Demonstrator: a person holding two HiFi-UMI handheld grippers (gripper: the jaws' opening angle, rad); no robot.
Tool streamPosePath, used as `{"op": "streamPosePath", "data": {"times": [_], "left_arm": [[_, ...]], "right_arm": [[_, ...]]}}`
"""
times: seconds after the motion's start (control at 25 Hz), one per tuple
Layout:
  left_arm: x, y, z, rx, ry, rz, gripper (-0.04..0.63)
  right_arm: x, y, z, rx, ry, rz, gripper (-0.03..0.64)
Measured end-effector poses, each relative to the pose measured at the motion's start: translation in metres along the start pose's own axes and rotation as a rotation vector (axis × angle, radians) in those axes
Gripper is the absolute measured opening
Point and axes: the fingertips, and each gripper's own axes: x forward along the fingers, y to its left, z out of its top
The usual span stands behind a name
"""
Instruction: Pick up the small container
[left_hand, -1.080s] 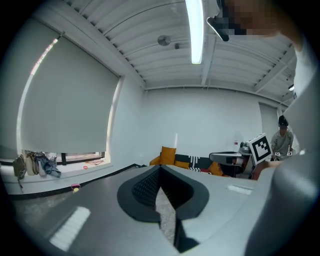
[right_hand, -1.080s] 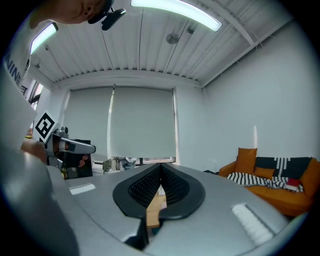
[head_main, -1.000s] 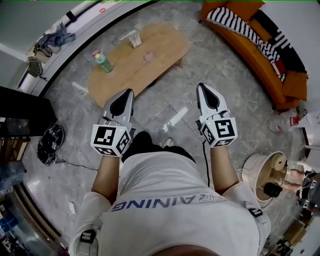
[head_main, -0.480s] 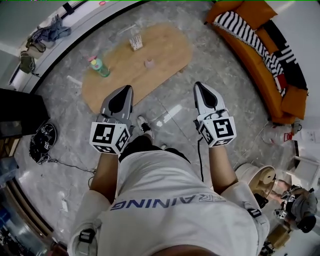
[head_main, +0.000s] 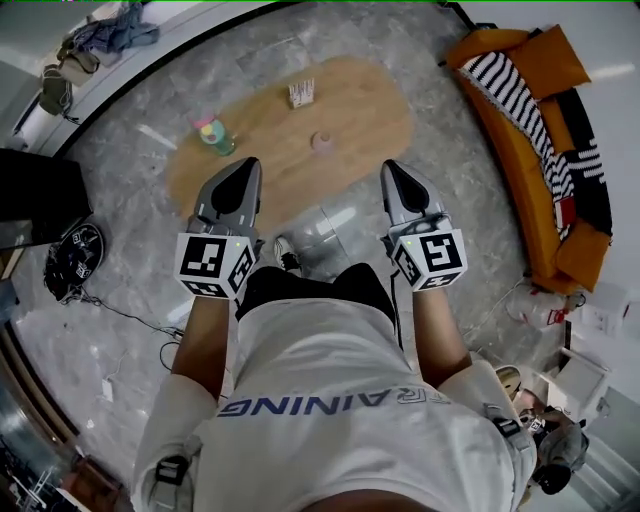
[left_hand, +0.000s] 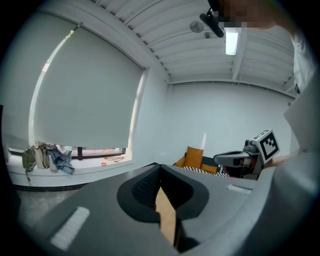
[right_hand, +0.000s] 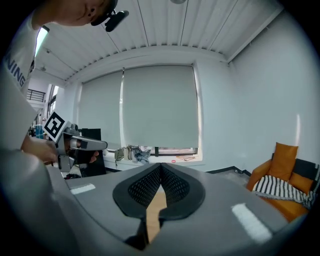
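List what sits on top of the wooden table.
On the table: a green bottle with a pink cap, a small pink container and a pale boxy item. The left gripper covers part of the near edge; what lies there cannot be seen.

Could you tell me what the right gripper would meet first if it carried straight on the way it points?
Probably nothing near: the shut right gripper points level, above the wooden table, toward the far window blind.

oval wooden tabletop (head_main: 370, 110) ahead of me on grey marble floor (head_main: 135, 255), green bottle (head_main: 213, 135) upright near left end, small pink container (head_main: 322, 141) mid, patterned box (head_main: 301, 94) by far edge, all well apart
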Motion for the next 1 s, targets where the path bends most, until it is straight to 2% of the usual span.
{"op": "streamPosePath", "data": {"times": [0.24, 0.44, 0.76, 0.88, 1.0], "left_arm": [[0.017, 0.026, -0.008, -0.051, 0.023, 0.106, 0.003], [0.043, 0.025, -0.010, -0.061, 0.046, 0.226, 0.003], [0.084, 0.014, -0.038, -0.109, 0.098, 0.363, 0.003], [0.095, 0.009, -0.047, -0.132, 0.106, 0.377, 0.003], [0.102, 0.006, -0.048, -0.123, 0.109, 0.365, 0.003]], "right_arm": [[0.048, -0.024, 0.009, -0.006, 0.008, 0.081, 0.018], [0.087, -0.052, -0.001, 0.012, 0.037, 0.193, 0.019], [0.134, -0.102, -0.025, -0.022, 0.096, 0.359, 0.021], [0.143, -0.115, -0.034, -0.026, 0.115, 0.375, 0.021], [0.149, -0.120, -0.039, -0.009, 0.122, 0.369, 0.021]]}}
